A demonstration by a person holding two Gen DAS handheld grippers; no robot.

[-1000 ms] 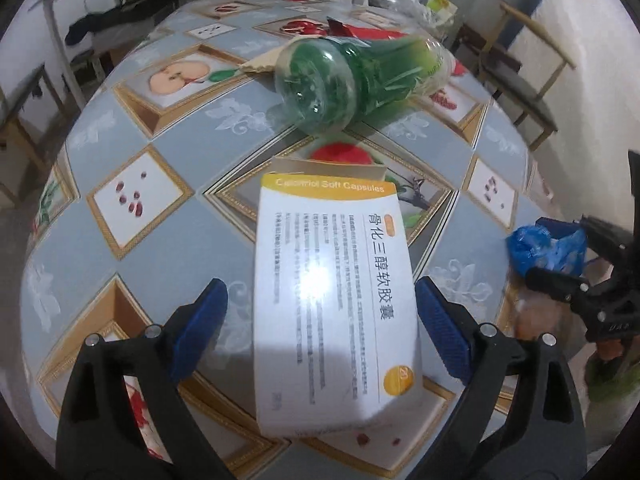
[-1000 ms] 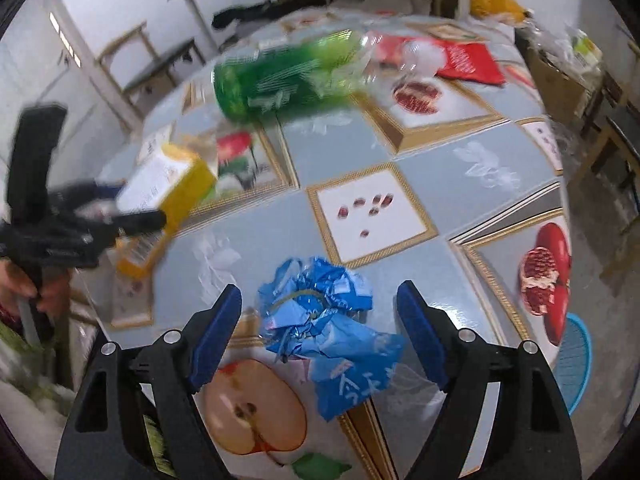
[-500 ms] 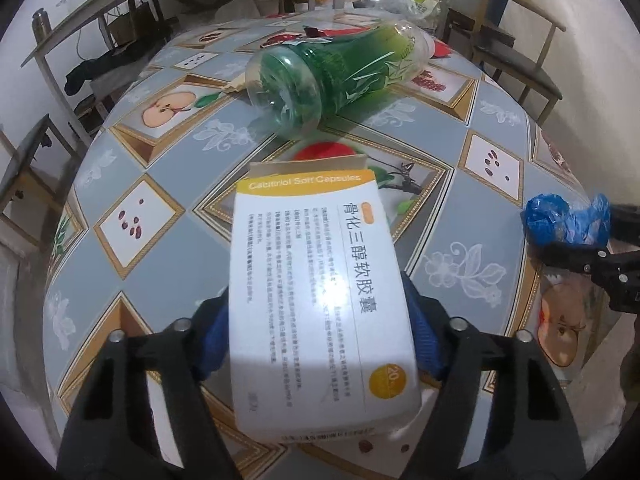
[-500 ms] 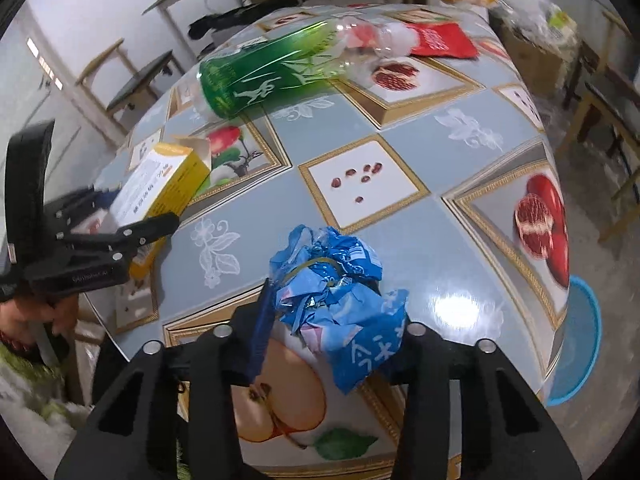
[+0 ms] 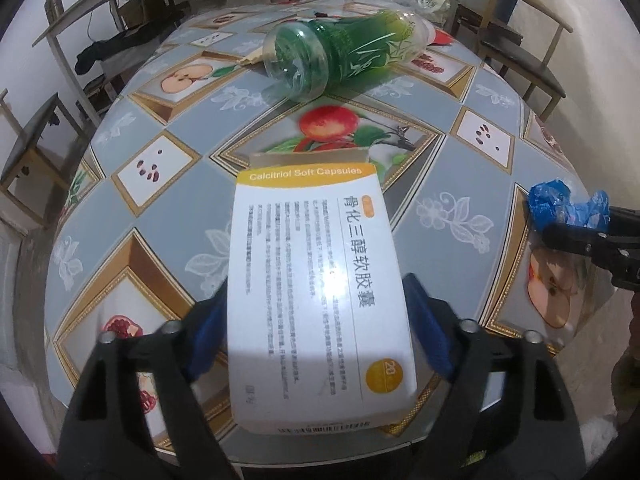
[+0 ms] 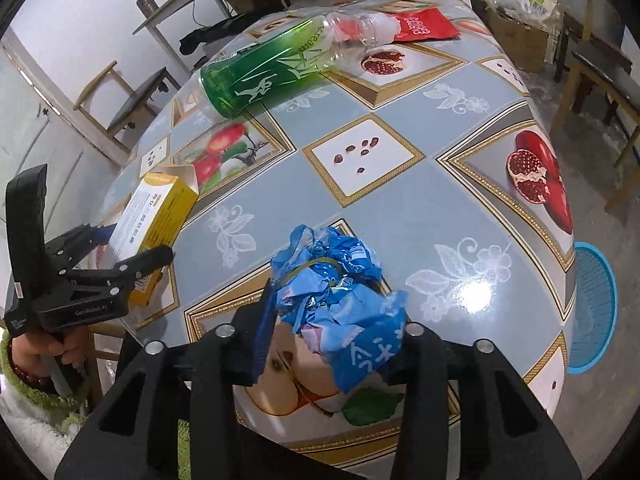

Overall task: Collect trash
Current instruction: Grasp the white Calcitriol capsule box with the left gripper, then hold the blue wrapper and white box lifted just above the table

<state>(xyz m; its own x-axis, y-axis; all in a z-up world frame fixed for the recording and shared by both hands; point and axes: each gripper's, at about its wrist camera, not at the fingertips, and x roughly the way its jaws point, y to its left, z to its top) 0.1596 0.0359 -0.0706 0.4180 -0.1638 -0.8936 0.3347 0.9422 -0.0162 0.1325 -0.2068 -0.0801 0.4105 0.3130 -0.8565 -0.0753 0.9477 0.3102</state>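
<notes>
My left gripper [image 5: 316, 332] is shut on a white and yellow medicine box [image 5: 316, 288] and holds it over the near edge of the fruit-patterned table [image 5: 160, 208]. The box also shows in the right wrist view [image 6: 156, 216], held in the left gripper [image 6: 132, 256]. My right gripper [image 6: 332, 344] is shut on a crumpled blue wrapper [image 6: 340, 300] above the table's near edge. The wrapper shows at the right of the left wrist view [image 5: 560, 204]. An empty green plastic bottle [image 5: 344, 56] lies on its side at the far part of the table, also in the right wrist view [image 6: 272, 72].
A red packet [image 6: 424, 26] lies beyond the bottle's neck. A blue basket [image 6: 592, 308] stands on the floor to the right of the table. Wooden chairs [image 5: 520, 60] and a metal rack [image 5: 100, 12] surround the table.
Both grippers have shut, the left on the medicine box and the right on the blue wrapper. Both have lifted their loads slightly off the table.
</notes>
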